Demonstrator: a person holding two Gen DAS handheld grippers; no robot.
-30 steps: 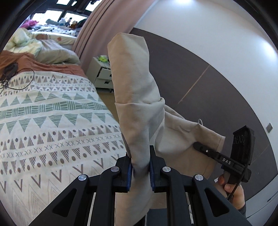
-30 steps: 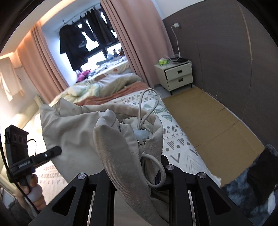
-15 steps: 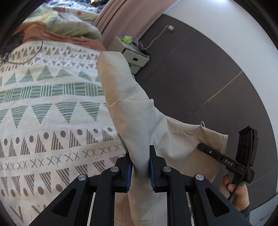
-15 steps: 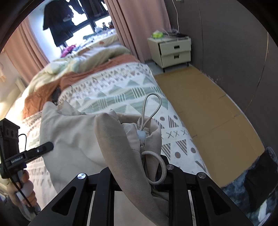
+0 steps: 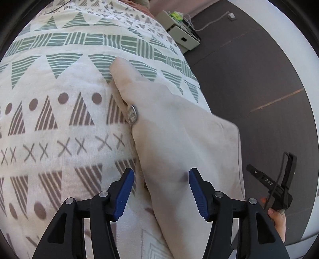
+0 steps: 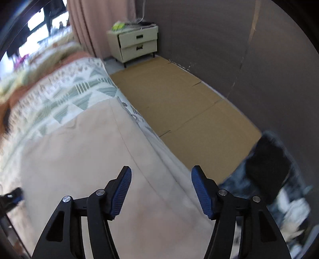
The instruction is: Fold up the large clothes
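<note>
Left tool (image 5: 159,179) just opened, garment (image 5: 179,139) beneath

A bedroom in a home, plainly. A bed (image 5: 59,123) fills the left side, spread with a cream cover printed in green striped triangles, brown dots and crosses. At its far end lies a rumpled rust-coloured blanket (image 6: 12,103), blurred. In the far corner stands a cream nightstand (image 6: 135,45) with two drawers, small clutter and a cable on top. A dusty-pink curtain (image 6: 95,25) hangs beside it, and dark clothes (image 6: 53,10) hang against a bright window far left. Flattened cardboard sheets (image 6: 179,107) cover the floor between the bed and a dark panelled wall (image 5: 249,79). A beige garment (image 5: 179,143) lies on the bed's near right edge.
</note>
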